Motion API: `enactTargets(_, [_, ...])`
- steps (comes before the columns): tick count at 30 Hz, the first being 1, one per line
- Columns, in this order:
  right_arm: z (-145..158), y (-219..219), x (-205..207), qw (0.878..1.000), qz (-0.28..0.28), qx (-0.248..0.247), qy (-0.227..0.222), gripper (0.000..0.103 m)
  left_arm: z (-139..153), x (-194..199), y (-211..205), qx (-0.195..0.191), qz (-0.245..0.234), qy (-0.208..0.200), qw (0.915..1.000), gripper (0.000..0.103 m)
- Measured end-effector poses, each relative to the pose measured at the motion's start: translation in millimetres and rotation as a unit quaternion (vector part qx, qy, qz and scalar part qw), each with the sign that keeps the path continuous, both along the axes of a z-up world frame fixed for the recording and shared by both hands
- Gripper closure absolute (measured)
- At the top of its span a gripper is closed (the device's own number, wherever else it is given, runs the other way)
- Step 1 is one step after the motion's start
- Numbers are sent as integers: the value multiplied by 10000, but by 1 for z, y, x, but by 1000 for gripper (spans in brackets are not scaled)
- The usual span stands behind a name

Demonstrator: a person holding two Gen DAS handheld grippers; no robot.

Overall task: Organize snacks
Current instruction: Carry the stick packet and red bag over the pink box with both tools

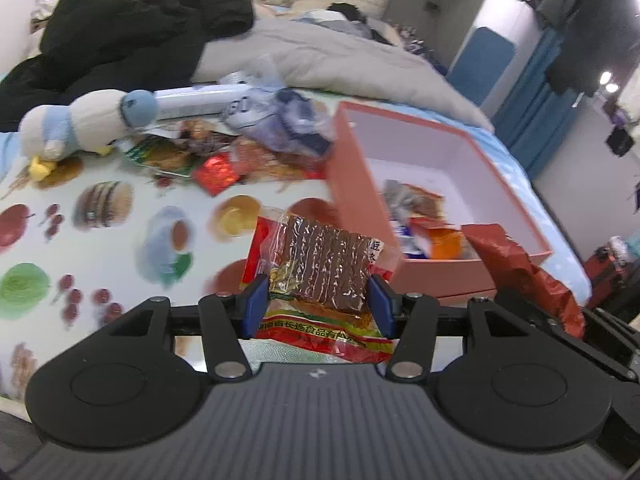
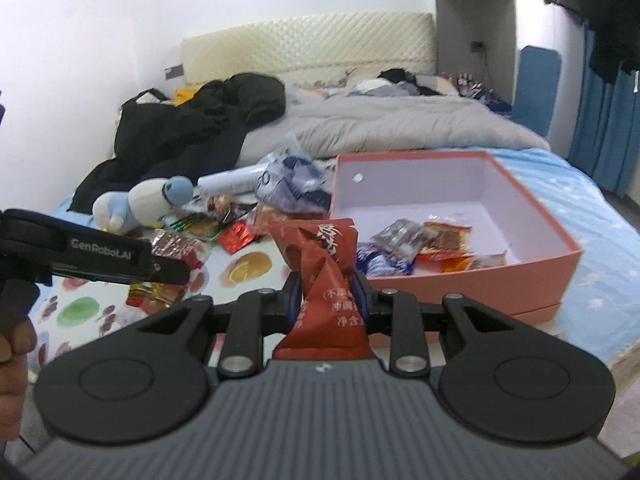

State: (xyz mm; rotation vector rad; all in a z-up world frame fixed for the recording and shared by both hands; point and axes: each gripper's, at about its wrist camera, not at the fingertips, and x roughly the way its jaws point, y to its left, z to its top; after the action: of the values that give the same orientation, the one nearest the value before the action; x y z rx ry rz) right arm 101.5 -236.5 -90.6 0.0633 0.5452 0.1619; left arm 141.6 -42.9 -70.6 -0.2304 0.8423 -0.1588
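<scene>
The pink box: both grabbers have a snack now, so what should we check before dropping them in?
1. Left gripper holds the brown-strip snack pack between its pads: ok.
2. Right gripper pinches the red packet: ok.
3. Pink box is open, no lid in the way: ok.
4. Room left inside: ok, a few snacks sit near the front, the rest of the floor is bare.
5. Grippers above the box already: not ok, both are short of its near wall.
6. Grips firm enough not to slip: cannot tell.
</scene>
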Motion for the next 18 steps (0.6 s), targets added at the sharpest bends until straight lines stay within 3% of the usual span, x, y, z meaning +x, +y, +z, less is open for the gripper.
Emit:
enactTargets(9, [7, -26, -3, 9994, -332, -14, -1, 73, 4, 12, -33, -262, -354, -101, 9990, 44])
enactTargets(18, [4, -53, 26, 9983, -576, 28, 38, 73, 2, 65, -76, -429, -751, -295, 9958, 44])
